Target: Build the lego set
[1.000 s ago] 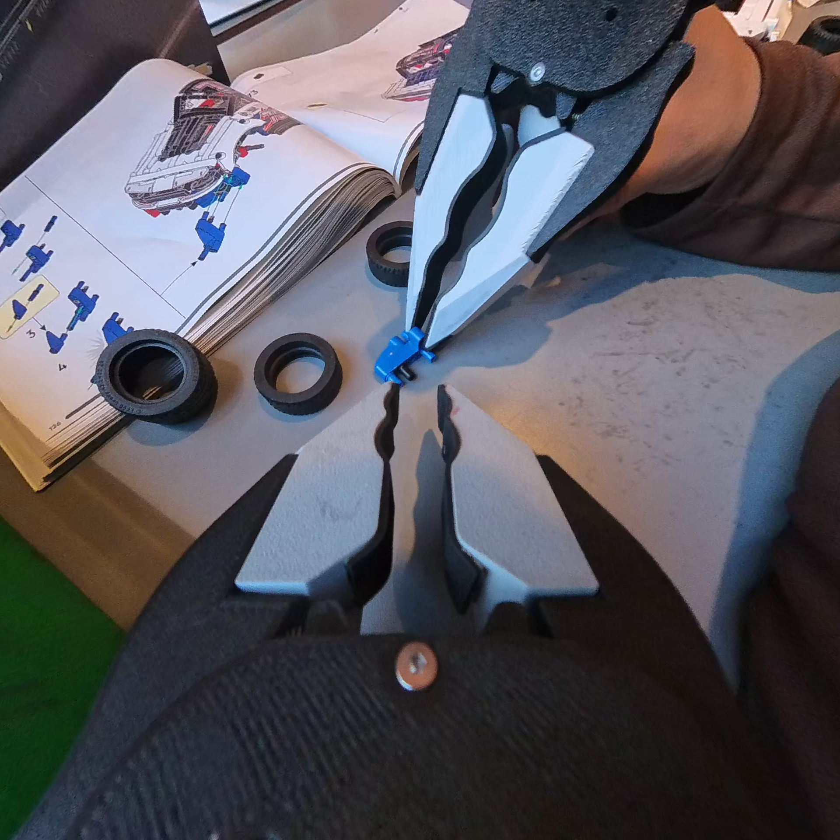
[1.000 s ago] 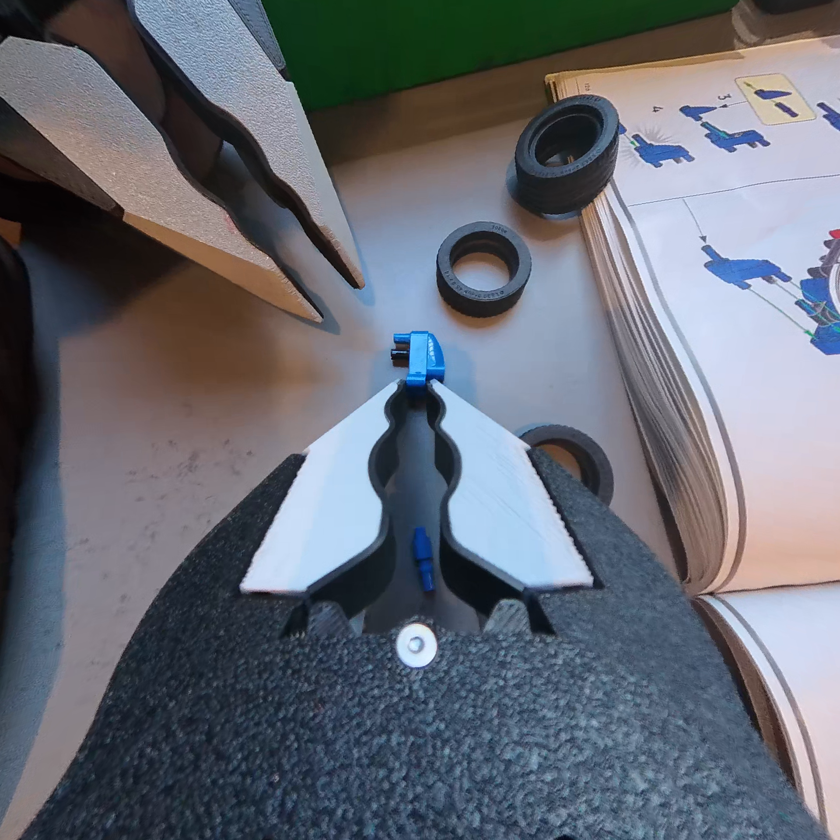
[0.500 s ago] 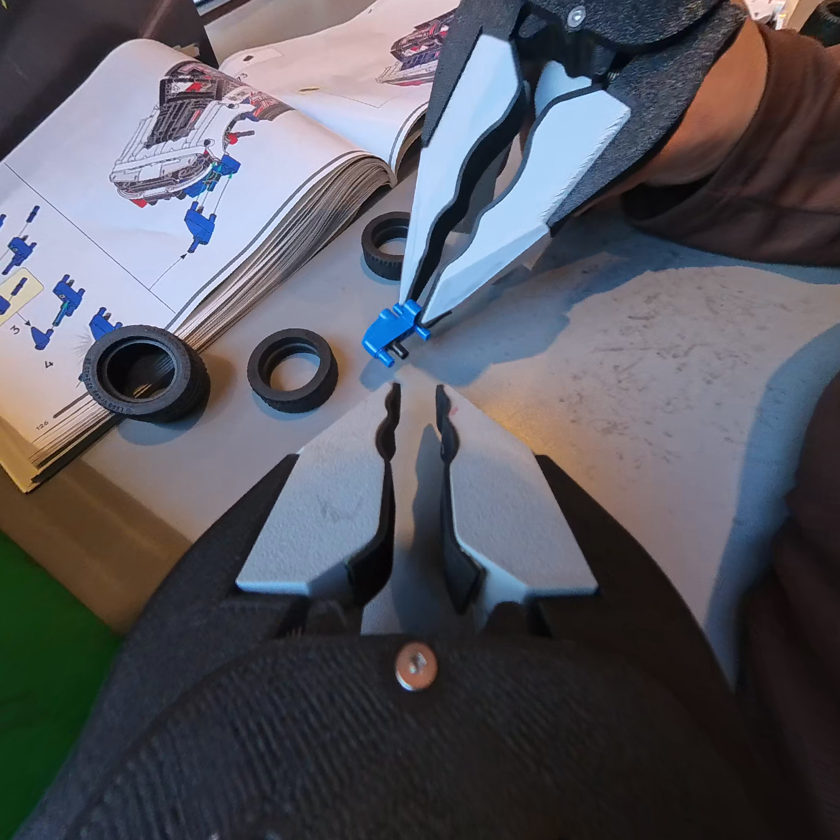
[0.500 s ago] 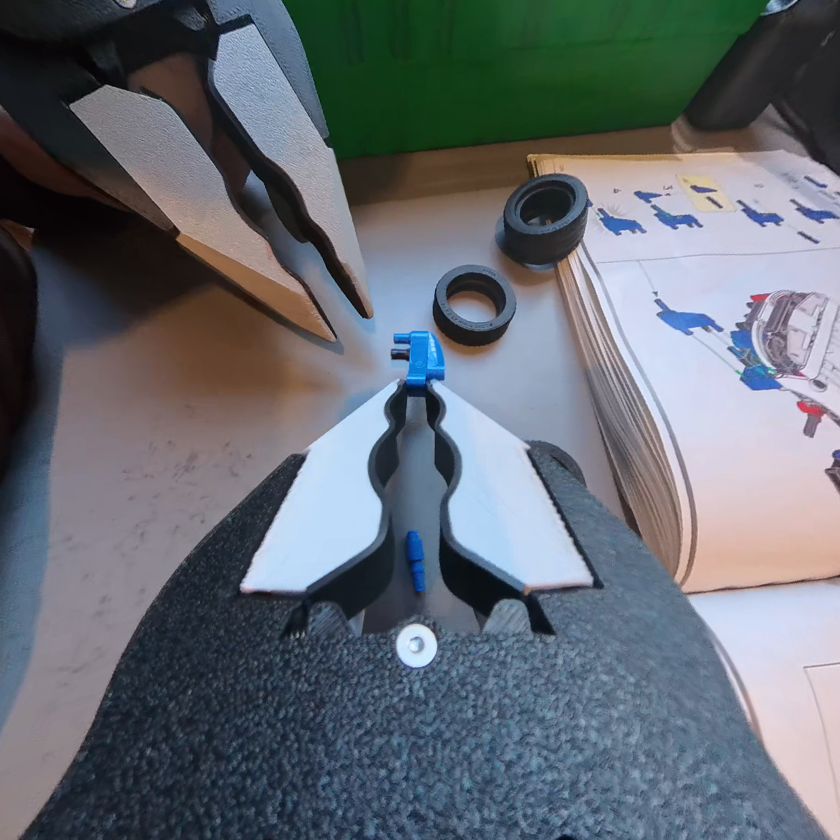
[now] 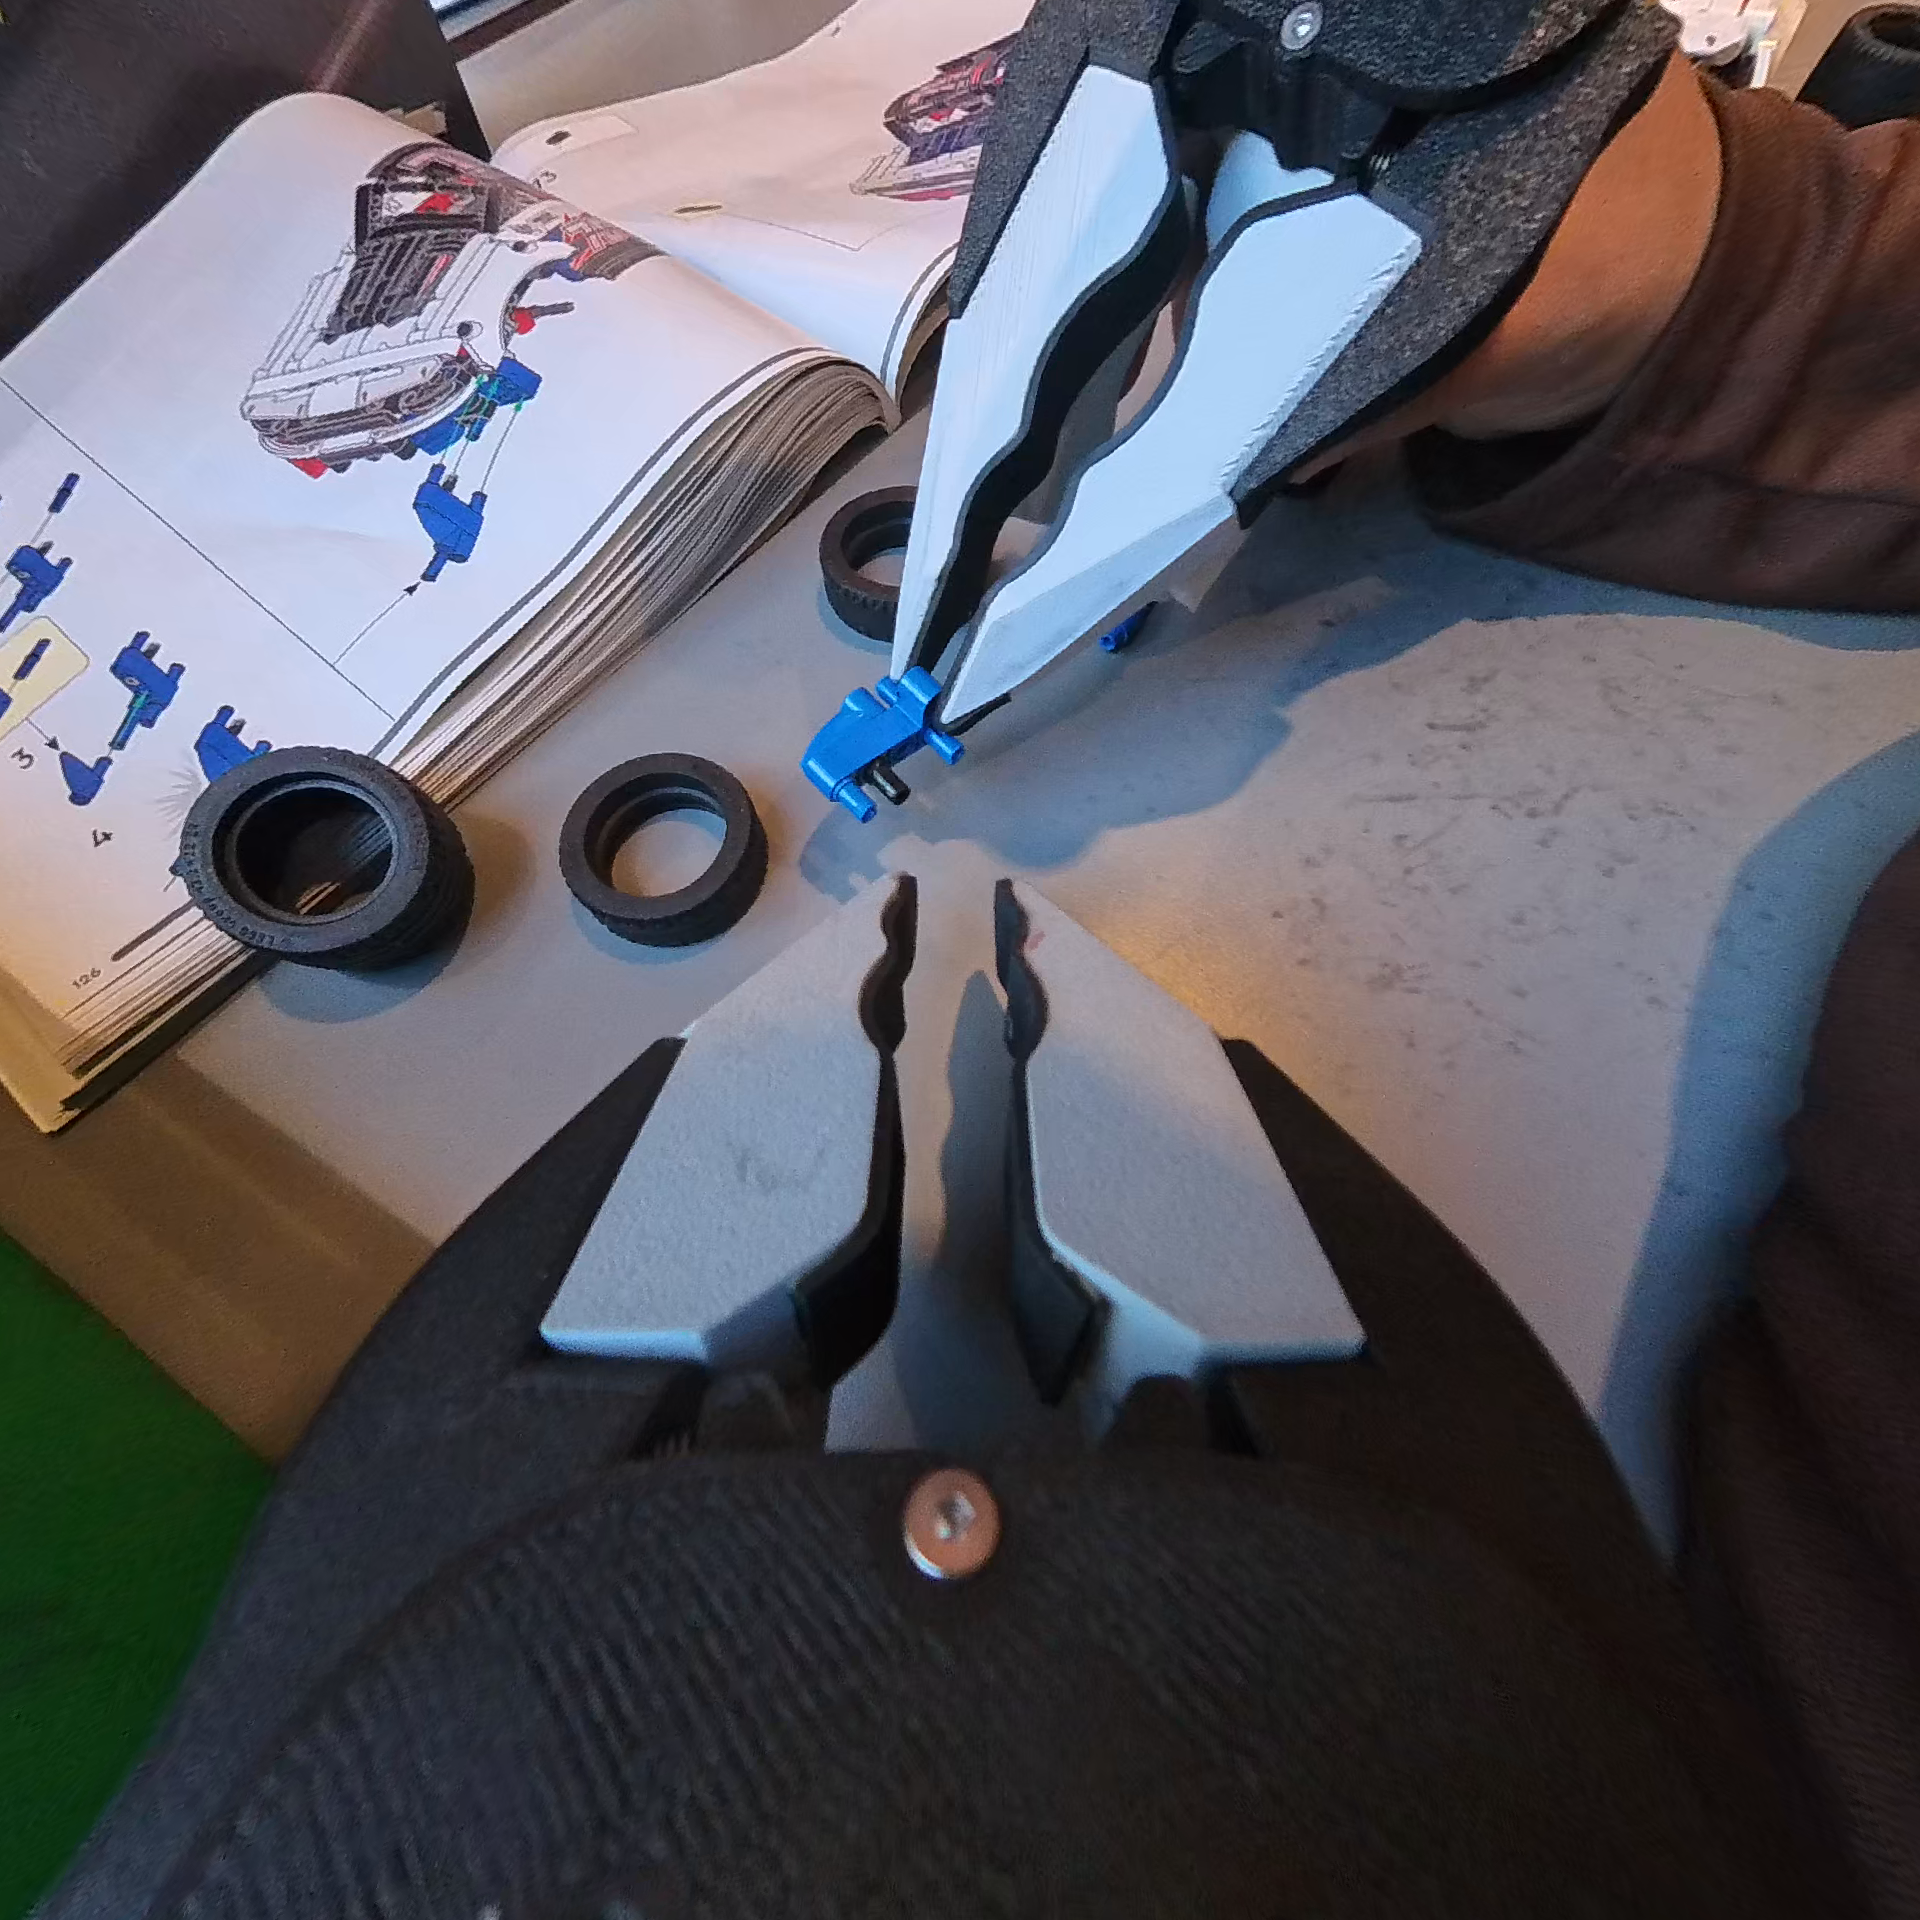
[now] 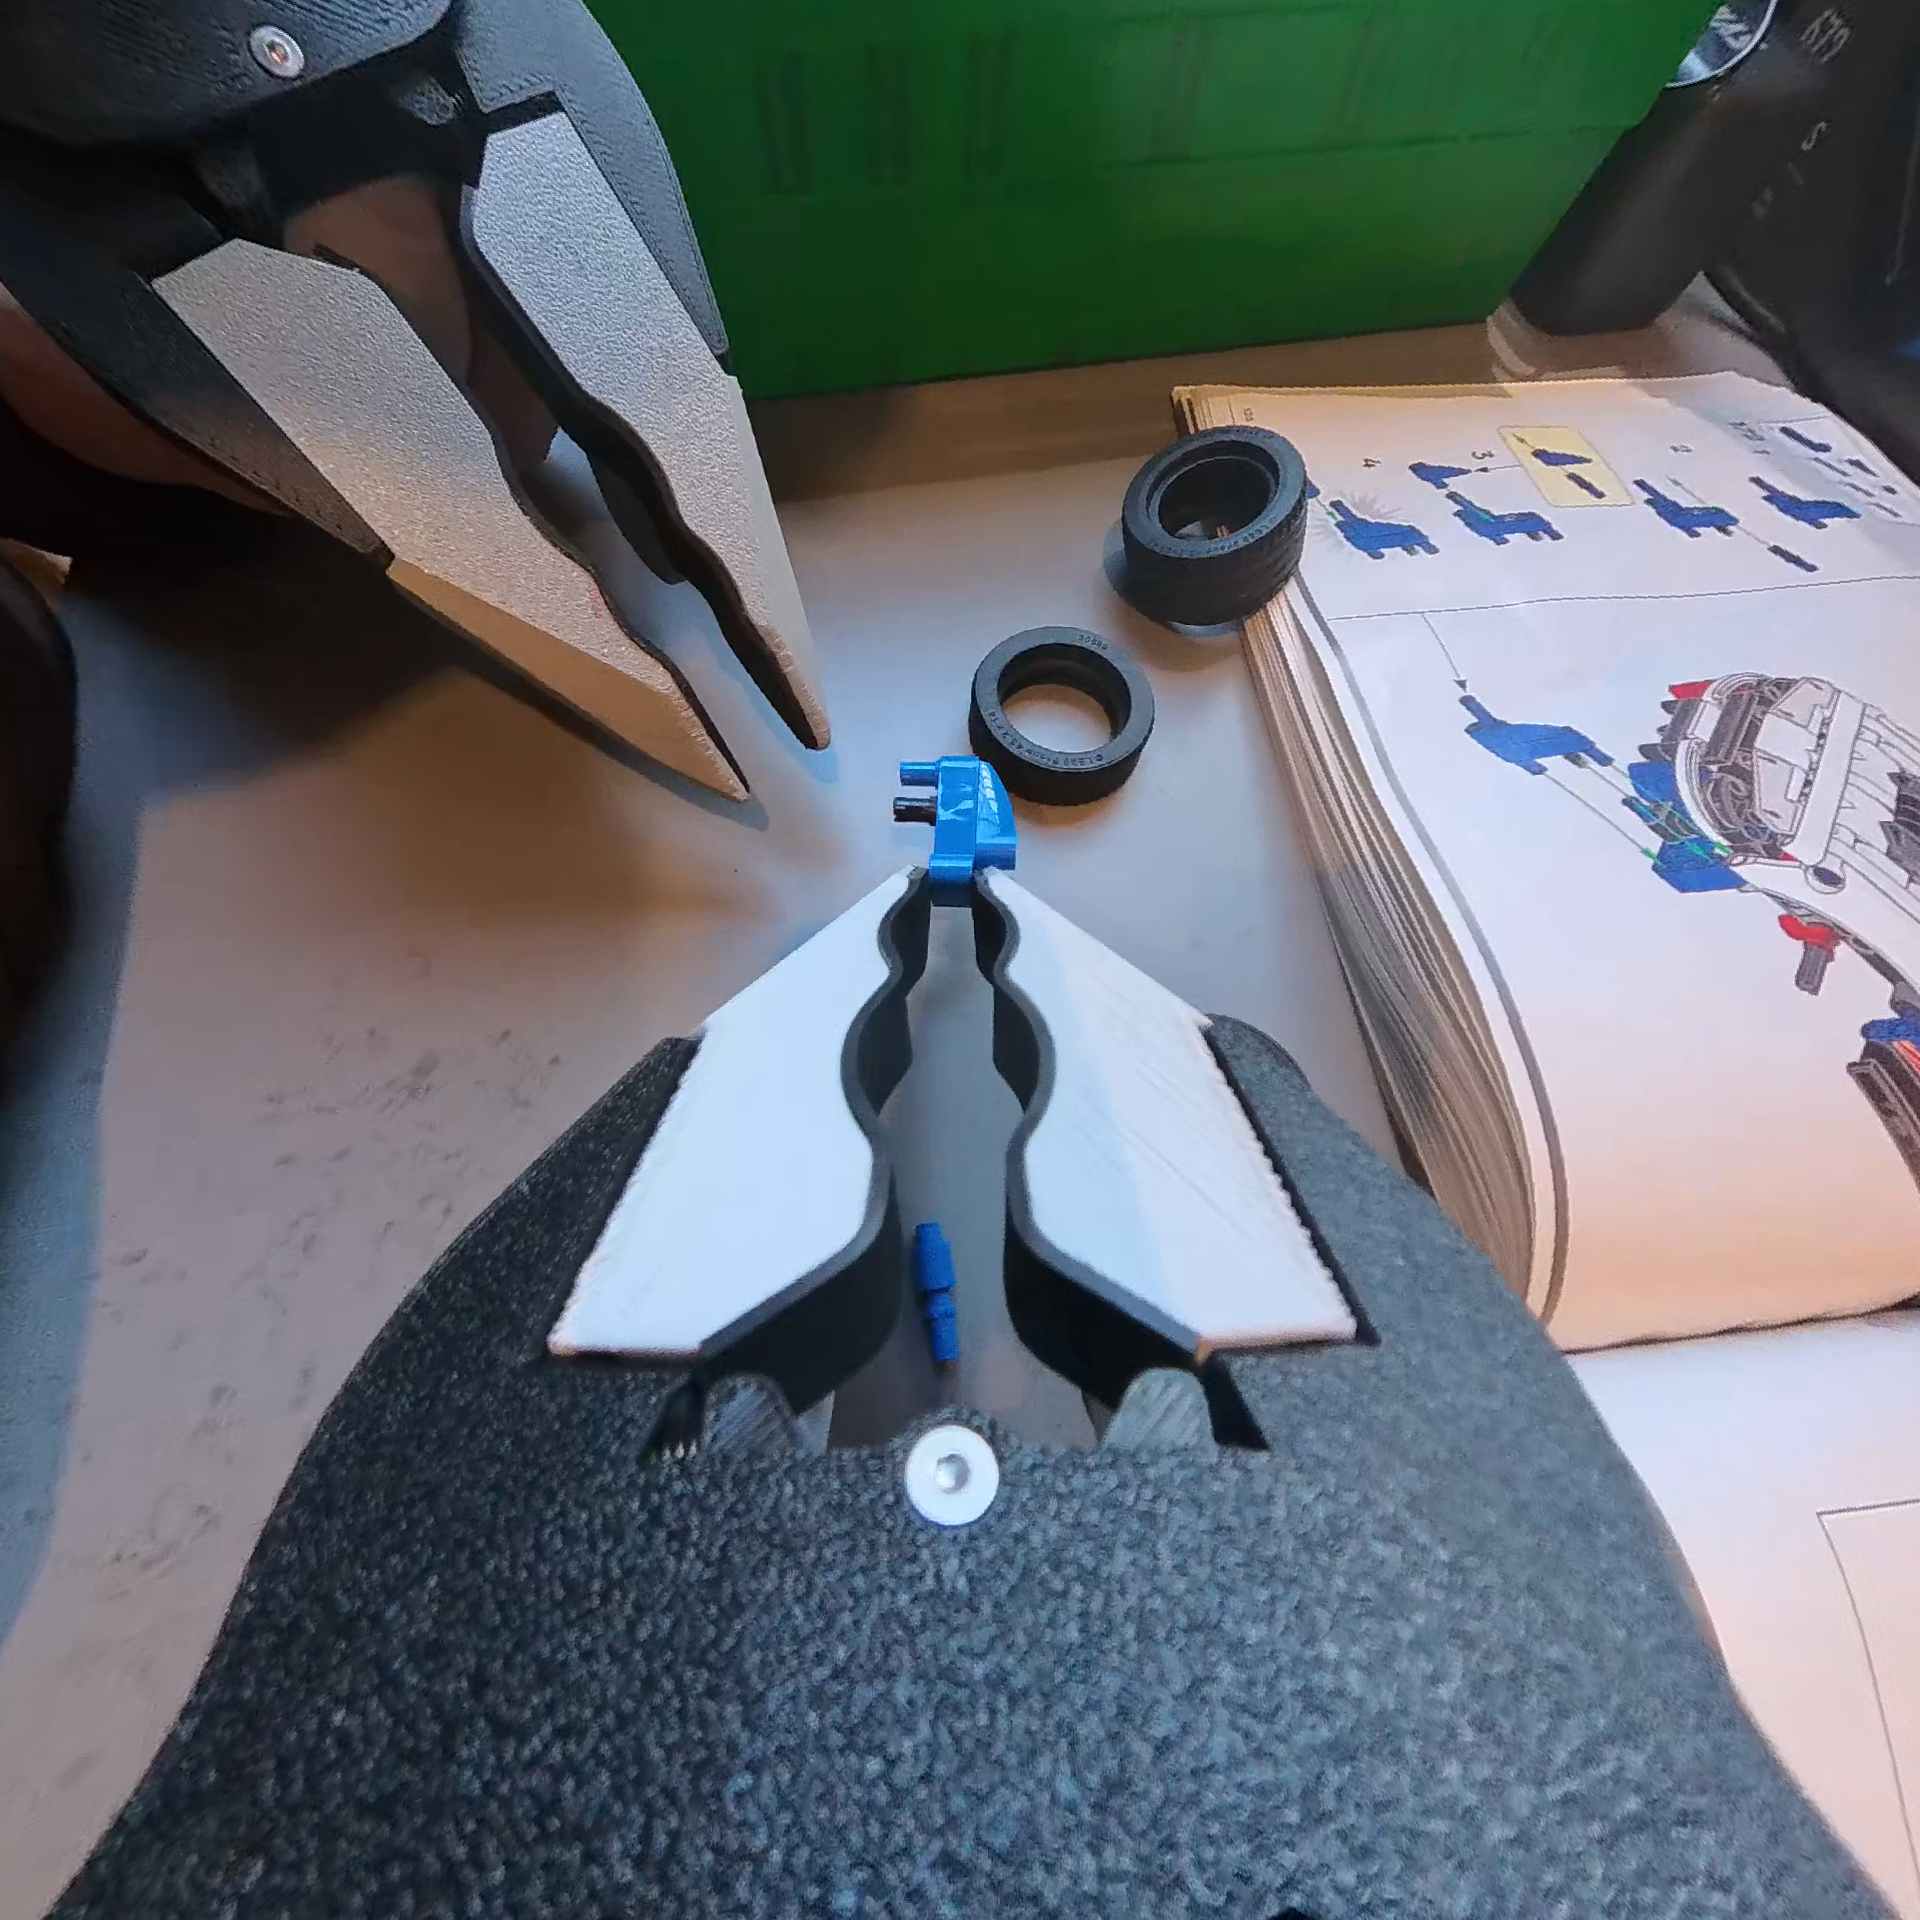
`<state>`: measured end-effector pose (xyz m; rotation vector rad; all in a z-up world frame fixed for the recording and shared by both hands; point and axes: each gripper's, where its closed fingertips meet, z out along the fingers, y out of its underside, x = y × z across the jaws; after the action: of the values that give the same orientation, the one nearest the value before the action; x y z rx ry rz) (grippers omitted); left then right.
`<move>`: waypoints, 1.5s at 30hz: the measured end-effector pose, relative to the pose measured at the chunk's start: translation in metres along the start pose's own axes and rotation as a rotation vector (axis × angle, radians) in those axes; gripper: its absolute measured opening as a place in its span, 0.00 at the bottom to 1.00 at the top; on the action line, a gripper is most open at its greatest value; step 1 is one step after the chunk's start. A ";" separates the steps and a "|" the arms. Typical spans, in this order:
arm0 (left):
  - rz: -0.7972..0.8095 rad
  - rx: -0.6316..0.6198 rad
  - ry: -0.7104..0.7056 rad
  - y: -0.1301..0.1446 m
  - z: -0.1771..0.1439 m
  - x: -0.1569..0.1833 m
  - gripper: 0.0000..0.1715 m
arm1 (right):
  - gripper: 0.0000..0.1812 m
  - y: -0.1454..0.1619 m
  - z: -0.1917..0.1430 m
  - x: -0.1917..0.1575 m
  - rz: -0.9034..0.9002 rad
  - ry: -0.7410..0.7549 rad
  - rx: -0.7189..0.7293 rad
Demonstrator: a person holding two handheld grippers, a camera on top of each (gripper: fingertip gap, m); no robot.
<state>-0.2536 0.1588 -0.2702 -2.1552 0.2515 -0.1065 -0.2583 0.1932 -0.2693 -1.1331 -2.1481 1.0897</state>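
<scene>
My right gripper (image 6: 948,878) is shut on a small blue Lego piece (image 6: 966,821) with a blue pin and a black pin sticking out to the left. It holds the piece just above the grey table. In the left wrist view the same gripper (image 5: 928,707) comes in from the top right with the blue piece (image 5: 868,740) at its tips. My left gripper (image 5: 954,883) is open and empty, its tips a short way in front of the piece. It also shows in the right wrist view (image 6: 779,764) at upper left. A loose blue pin (image 6: 935,1288) lies on the table under my right gripper.
An open instruction book (image 5: 395,416) lies to the left in the left wrist view. A thick black tyre (image 5: 322,857) rests on its corner. A thinner tyre (image 5: 665,847) lies beside it, and a third (image 5: 868,566) behind the right gripper. A green surface (image 6: 1143,177) lies past the table edge. The gap from one gripper's tips to the other's is roughly 4 cm.
The right gripper has lifted and tilted with the blue piece still in it. The left gripper has stayed open, close to the piece.
</scene>
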 end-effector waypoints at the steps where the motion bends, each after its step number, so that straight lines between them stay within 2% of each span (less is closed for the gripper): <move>1: 0.001 -0.001 0.001 0.000 0.000 0.000 0.07 | 0.04 0.000 0.000 0.000 0.000 0.001 -0.001; 38: 0.013 -0.023 0.005 0.002 0.003 0.002 0.07 | 0.04 -0.005 -0.004 0.001 0.014 -0.001 0.041; 45: 0.034 -0.030 0.008 0.003 0.004 0.003 0.04 | 0.04 -0.011 -0.008 0.003 0.037 -0.008 0.087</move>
<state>-0.2500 0.1601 -0.2748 -2.1792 0.2962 -0.0919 -0.2592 0.1952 -0.2555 -1.1344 -2.0727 1.1936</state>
